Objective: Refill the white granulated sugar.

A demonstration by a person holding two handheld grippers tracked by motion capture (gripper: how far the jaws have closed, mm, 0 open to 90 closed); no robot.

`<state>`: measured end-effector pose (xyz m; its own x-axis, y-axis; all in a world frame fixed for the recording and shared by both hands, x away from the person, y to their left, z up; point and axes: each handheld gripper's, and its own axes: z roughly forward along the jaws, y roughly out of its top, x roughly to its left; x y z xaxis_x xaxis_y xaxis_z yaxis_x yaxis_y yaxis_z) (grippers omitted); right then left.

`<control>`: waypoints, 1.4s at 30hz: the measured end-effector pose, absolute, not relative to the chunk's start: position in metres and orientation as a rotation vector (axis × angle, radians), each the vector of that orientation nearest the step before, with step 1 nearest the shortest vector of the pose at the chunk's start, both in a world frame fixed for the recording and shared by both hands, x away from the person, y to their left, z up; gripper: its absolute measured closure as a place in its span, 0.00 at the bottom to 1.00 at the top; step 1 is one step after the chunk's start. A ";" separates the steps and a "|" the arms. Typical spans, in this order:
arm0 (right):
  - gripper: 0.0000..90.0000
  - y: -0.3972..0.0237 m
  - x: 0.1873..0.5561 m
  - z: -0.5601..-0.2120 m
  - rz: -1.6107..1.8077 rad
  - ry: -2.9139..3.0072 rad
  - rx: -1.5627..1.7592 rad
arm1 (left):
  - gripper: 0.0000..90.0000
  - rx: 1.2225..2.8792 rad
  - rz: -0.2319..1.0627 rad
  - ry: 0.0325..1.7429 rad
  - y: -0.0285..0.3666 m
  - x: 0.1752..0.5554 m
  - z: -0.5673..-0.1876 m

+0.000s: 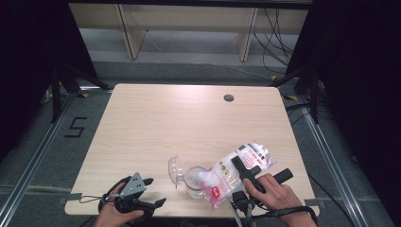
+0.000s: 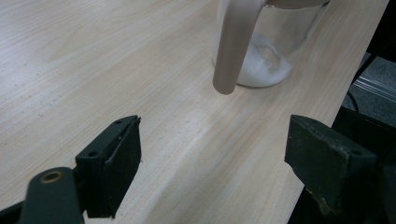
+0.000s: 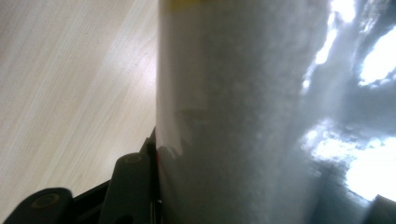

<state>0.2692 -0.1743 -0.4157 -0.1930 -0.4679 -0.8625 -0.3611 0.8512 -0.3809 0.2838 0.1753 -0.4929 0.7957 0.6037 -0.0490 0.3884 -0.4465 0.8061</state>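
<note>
A clear plastic bag of white powder [image 1: 239, 168], printed with red marks, lies tilted over a clear glass jar [image 1: 194, 182] near the table's front edge. My right gripper [image 1: 245, 169] is shut on the bag across its middle. In the right gripper view the bag [image 3: 261, 102] stands between the jaws of my right gripper [image 3: 261, 196]. The jar's hinged lid [image 1: 175, 170] stands flipped open to its left. My left gripper [image 1: 155, 191] rests open at the front left, apart from the jar. In the left gripper view the jar [image 2: 266, 65] holds some white powder beyond my open left gripper [image 2: 212, 154].
The light wooden table [image 1: 189, 118] has a round cable hole [image 1: 229, 98] at the back right. Black curtains flank both sides. Shelving and loose cables lie on the floor beyond the far edge.
</note>
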 end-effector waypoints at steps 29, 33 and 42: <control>0.61 -0.174 0.266 -0.413 -0.140 1.792 -0.632 | 0.20 2.074 0.291 0.763 0.174 0.282 -0.494; 0.61 -0.174 0.266 -0.412 -0.133 1.790 -0.638 | 0.20 2.071 0.296 0.763 0.174 0.282 -0.494; 0.62 -0.176 0.266 -0.413 -0.124 1.798 -0.621 | 0.20 2.082 0.297 0.758 0.175 0.282 -0.494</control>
